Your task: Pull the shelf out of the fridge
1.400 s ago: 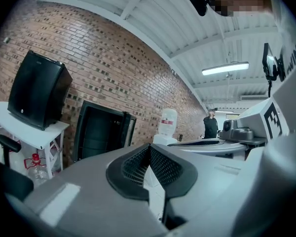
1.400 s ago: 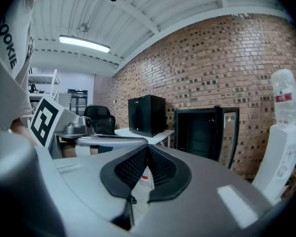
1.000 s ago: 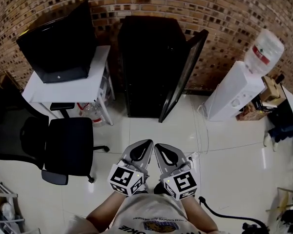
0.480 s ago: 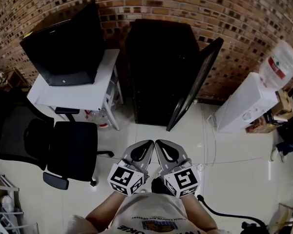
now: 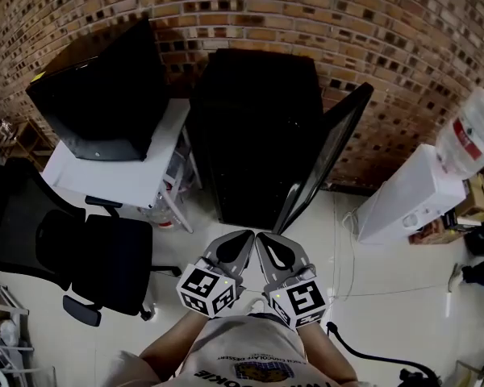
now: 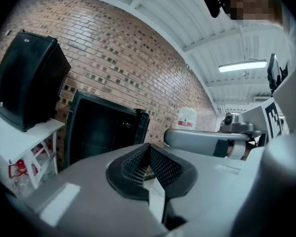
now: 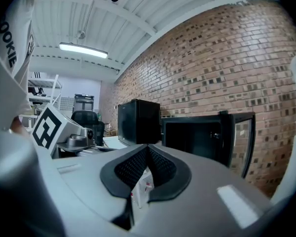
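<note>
A black mini fridge (image 5: 258,127) stands against the brick wall, its door (image 5: 327,164) swung open to the right. Its inside is dark, and I cannot make out the shelf in any view. My left gripper (image 5: 243,235) and right gripper (image 5: 261,238) are side by side in front of my chest, a short way back from the fridge. Both are shut with nothing between the jaws. The left gripper (image 6: 148,147) points at the fridge opening (image 6: 101,130). The right gripper (image 7: 148,147) faces the opening (image 7: 192,137) and the door (image 7: 239,137).
A white table (image 5: 133,172) left of the fridge carries a large black box (image 5: 105,87). A black office chair (image 5: 81,256) stands at the near left. A white water dispenser (image 5: 419,192) stands at the right, and a black cable (image 5: 363,353) lies on the tiled floor.
The fridge has drawn nearer and now looks larger in the head view. Both grippers have stayed together and shut in front of me.
</note>
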### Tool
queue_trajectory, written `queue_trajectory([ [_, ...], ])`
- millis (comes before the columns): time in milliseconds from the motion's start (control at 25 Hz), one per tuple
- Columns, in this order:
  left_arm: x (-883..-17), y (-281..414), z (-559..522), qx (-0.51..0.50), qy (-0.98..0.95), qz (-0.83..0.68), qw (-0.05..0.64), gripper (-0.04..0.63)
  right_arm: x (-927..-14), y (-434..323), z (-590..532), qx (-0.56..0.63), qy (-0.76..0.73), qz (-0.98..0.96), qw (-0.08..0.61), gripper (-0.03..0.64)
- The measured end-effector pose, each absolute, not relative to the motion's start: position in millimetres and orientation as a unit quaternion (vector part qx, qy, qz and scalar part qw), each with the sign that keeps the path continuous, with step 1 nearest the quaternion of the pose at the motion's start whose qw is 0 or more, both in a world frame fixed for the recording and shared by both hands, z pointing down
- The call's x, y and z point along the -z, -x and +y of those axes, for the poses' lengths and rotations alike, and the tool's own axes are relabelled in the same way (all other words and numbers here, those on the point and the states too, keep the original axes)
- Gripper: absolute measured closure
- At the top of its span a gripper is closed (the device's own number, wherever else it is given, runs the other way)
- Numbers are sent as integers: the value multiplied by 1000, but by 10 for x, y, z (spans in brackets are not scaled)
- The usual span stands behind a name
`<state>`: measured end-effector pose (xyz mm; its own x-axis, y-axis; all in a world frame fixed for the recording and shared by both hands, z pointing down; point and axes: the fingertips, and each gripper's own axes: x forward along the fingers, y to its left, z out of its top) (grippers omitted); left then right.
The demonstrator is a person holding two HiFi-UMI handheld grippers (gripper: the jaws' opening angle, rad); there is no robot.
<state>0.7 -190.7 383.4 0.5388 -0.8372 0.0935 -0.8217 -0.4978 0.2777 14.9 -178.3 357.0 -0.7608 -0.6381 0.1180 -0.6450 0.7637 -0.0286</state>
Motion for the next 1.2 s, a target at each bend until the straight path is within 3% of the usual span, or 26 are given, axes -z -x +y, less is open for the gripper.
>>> queue_trajectory([
  [360,-3957,-108,-2516,101,-843,-482,217,594,-3639,-405,-2257,-39,-338,-939,53,612],
  [520,-4078,-11,-2767,140,-827,-478,261,531,-3749,-427,-2411,-52,-338,-937,66,612],
  [1040,-4803,409,-3828,291,-775,-395,398,502,-3977,-215,-3208,-56,-364,-921,129,612],
  [1200,-5140,537,-4212,322,-751,-380,434,463,-3976,-163,-3425,-64,-379,-912,143,612],
])
